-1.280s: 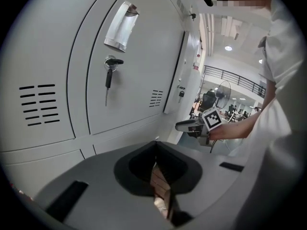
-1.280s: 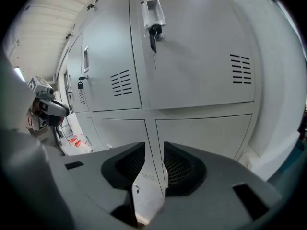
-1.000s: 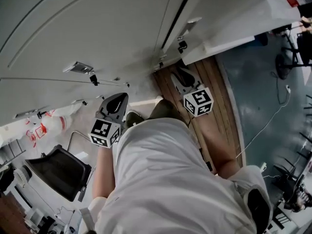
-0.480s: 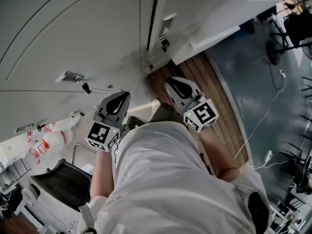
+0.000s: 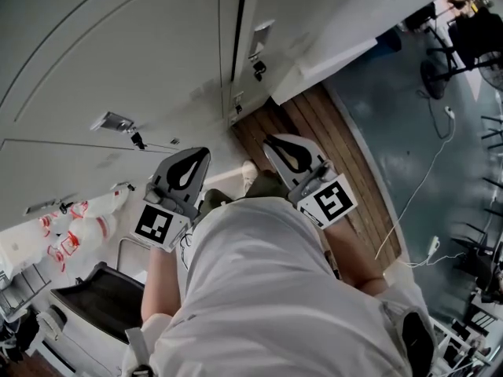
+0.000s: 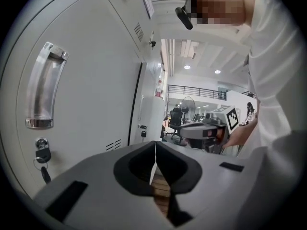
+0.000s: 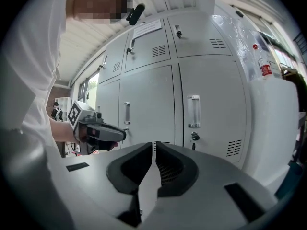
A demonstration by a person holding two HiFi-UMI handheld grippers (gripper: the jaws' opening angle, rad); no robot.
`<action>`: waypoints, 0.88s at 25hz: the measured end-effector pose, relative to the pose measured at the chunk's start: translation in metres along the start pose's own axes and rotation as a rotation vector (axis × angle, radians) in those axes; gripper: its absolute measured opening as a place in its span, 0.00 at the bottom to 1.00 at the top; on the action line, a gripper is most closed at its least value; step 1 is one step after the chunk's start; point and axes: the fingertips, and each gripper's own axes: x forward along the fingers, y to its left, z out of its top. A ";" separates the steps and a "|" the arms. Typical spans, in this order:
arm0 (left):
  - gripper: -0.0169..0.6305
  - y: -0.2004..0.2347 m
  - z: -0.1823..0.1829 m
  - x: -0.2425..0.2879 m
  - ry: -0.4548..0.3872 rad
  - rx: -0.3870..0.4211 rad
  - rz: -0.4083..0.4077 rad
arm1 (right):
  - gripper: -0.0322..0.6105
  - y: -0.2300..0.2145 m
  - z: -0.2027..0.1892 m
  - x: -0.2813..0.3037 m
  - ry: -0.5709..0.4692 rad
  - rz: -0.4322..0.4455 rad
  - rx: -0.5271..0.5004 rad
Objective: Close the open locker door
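Note:
A wall of pale grey lockers (image 5: 118, 53) fills the upper left of the head view; a dark seam (image 5: 242, 6) runs beside a door with a handle (image 5: 262, 30). In the right gripper view the locker doors (image 7: 211, 104) stand flush, each with a clear handle (image 7: 194, 111). Close at the left of the left gripper view is a door with a handle (image 6: 43, 87) and a key (image 6: 42, 155). My left gripper (image 5: 198, 152) (image 6: 154, 145) is shut and empty. The jaws of my right gripper (image 5: 273, 140) (image 7: 154, 144) are closing, tips all but together, nothing between them. Neither gripper touches a locker.
A strip of wooden floor (image 5: 338, 148) lies under the right gripper, with teal floor and a white cable (image 5: 424, 187) beyond. A white ledge (image 5: 338, 49) juts out at the upper right. A black chair (image 5: 94, 305) and red-and-white bottles (image 5: 78, 226) sit lower left.
The right gripper has drawn back from the lockers toward the person's body. The lockers have shifted in view as the head turned. The left gripper has barely moved.

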 end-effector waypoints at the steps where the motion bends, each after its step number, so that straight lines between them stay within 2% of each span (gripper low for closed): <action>1: 0.03 -0.001 0.002 -0.001 -0.004 -0.001 -0.003 | 0.10 0.002 0.003 -0.001 -0.008 -0.002 -0.004; 9: 0.03 -0.007 0.014 -0.008 -0.040 -0.009 -0.005 | 0.10 0.014 0.010 -0.006 -0.026 -0.024 -0.016; 22: 0.03 -0.004 0.005 -0.012 -0.029 -0.020 -0.007 | 0.10 0.021 0.005 0.001 -0.007 -0.025 -0.023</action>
